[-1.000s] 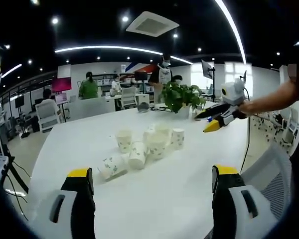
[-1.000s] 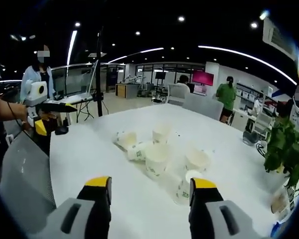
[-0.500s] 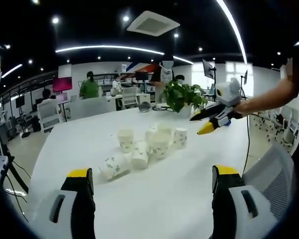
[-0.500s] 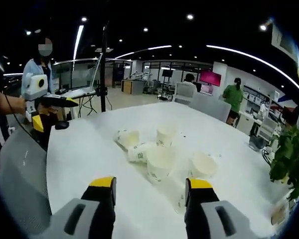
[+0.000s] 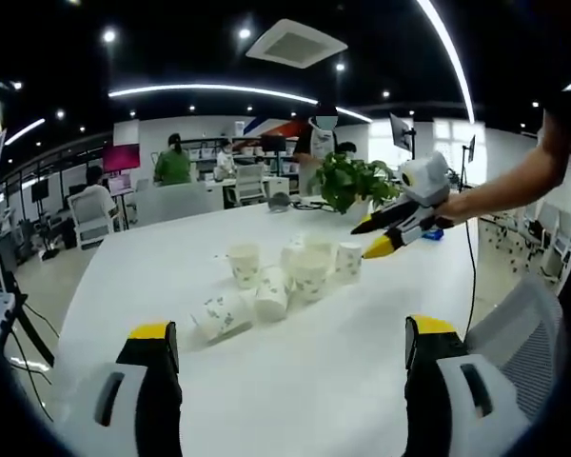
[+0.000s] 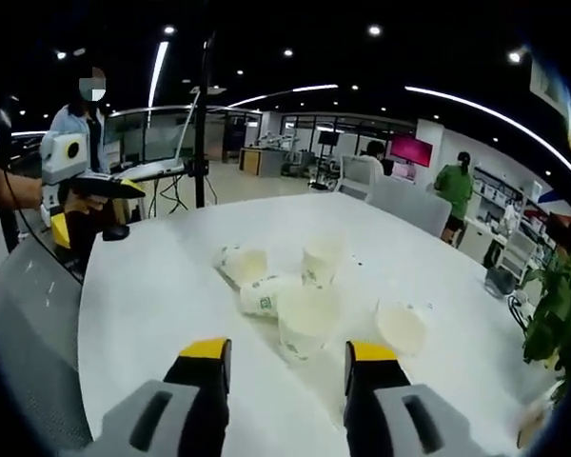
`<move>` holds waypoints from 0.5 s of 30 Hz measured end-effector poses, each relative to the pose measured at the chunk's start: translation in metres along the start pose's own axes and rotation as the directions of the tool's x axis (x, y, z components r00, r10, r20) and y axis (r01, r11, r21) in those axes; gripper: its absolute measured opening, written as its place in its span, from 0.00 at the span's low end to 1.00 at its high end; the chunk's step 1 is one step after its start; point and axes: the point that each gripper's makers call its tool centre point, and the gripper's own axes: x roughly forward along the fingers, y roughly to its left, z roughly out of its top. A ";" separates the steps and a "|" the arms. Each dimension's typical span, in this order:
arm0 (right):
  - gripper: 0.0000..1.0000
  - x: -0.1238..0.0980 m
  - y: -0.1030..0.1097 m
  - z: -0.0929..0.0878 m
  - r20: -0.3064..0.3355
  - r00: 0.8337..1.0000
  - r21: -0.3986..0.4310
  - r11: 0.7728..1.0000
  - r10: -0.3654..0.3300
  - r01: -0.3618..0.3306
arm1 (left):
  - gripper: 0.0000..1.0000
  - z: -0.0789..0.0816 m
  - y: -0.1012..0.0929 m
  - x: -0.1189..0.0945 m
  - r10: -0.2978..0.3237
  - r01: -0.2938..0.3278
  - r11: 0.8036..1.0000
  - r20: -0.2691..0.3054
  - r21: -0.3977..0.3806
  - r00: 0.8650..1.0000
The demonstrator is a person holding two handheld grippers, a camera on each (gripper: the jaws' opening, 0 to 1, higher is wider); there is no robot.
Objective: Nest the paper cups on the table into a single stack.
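The paper cups (image 5: 281, 281) are in a loose group near the middle of the white table (image 5: 295, 381). Some stand upright and some lie on their sides, touching each other. No cup is inside another yet, so I think the stacking has not really started.

What changed in the last second is the right gripper (image 5: 373, 238). In the left gripper view it has come in from the right side and is now lower and nearer to the group, with its yellow tips just beside the far right cup (image 5: 348, 259). In the right gripper view the cups have grown larger, and an upright cup (image 6: 305, 323) now stands just ahead of the gap between the jaws. The right gripper (image 6: 285, 354) is open and holds nothing; its jaws look a little less wide than a second ago.

The left gripper (image 5: 290, 335) is also wide open and empty, and it has stayed back at the near edge of the table, well apart from the cups. In the right gripper view it (image 6: 95, 187) is seen far on the left, in the person's hand.

To me this looks like the approach for the first grasp.
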 end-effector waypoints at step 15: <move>0.39 0.022 -0.002 0.003 -0.014 0.999 -0.065 0.997 0.041 -0.042 | 0.99 -0.001 0.001 0.000 -0.009 0.009 1.000 -0.004 0.002 1.000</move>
